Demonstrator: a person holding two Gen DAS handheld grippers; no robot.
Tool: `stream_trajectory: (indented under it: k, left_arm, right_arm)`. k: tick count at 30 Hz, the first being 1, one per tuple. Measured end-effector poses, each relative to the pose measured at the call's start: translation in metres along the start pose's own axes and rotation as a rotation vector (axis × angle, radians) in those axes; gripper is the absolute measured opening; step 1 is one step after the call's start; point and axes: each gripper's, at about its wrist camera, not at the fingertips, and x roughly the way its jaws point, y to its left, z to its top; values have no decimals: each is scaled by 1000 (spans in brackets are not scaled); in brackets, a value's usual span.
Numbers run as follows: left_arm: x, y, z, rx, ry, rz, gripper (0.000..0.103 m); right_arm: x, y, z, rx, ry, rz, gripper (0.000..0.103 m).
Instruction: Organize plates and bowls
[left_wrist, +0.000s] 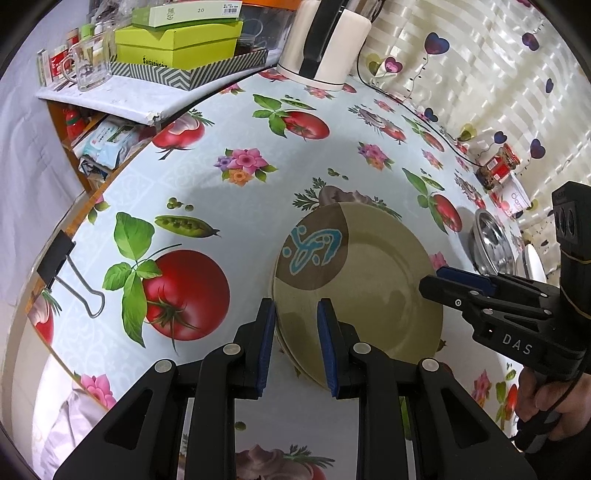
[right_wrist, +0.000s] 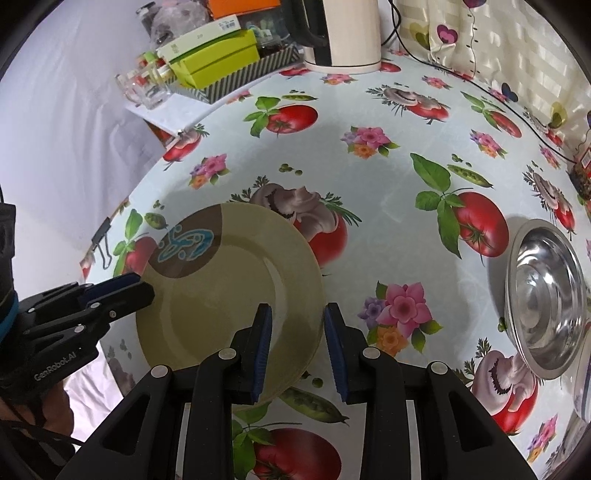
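An olive plate (left_wrist: 362, 266) with a brown patch and a blue motif lies flat on the tablecloth, and a second rim shows beneath its near edge. My left gripper (left_wrist: 295, 306) hovers over the plate's left rim. Its blue pads (left_wrist: 267, 332) stand a little apart and press on nothing. In the right wrist view my right gripper (right_wrist: 297, 310) stands over the right rim of the plate (right_wrist: 221, 295), also narrowly open and holding nothing. Each gripper appears in the other's view: the right gripper (left_wrist: 434, 280) and the left gripper (right_wrist: 142, 284). A steel bowl (right_wrist: 546, 295) sits to the right.
A white kettle (left_wrist: 325, 44) with a black cord stands at the back. Green boxes (left_wrist: 177, 44) and a glass mug (left_wrist: 88, 66) fill a raised shelf at the back left. A binder clip (left_wrist: 70, 273) grips the cloth at the left table edge. A white dish edge (right_wrist: 583, 387) shows at the far right.
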Motion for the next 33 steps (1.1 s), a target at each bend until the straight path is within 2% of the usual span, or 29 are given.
stream_trajectory:
  k: [11,23,27,33]
  left_arm:
    - [-8,-3,0,18,-33,24,24]
    - [-23,-33,8,92,-77,6,25]
    - [-24,-50,9,126,-76,-14,25]
    - [-23,-73,12,171,-77,-45,25]
  right_arm:
    - [-8,-5,-6,31,-24,18,29]
    - [-56,-36,-30,122,-144,12,32]
    - [-73,-53,-39,161,-190,6,41]
    - [-89,-75,-52,210,-222,-22,46]
